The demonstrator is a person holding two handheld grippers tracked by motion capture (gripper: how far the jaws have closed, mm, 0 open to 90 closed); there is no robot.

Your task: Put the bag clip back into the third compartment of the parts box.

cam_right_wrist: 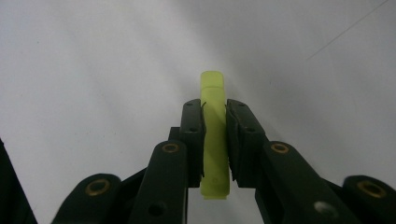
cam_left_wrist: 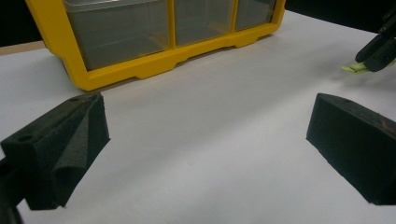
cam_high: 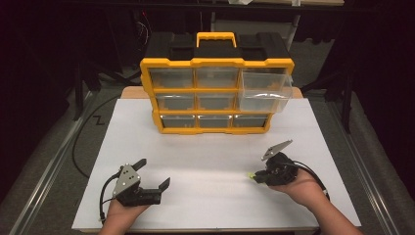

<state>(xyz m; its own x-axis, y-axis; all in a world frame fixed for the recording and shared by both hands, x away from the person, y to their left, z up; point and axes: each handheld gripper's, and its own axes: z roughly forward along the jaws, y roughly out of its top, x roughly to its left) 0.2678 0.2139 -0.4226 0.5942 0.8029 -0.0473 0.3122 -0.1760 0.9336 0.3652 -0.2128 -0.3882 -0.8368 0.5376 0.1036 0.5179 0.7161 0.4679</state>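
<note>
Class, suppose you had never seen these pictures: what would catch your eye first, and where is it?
The yellow-and-black drawer organiser at the far end of the white table, its top-right drawer pulled out. Next, the yellow-green piece clamped in the right gripper, near the right.

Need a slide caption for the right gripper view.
Right gripper shut on a yellow-green marker above the white table.

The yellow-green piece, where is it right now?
The yellow-green piece is clamped in the right gripper, low over the white table, on the right, in front of the yellow drawer box.
</note>
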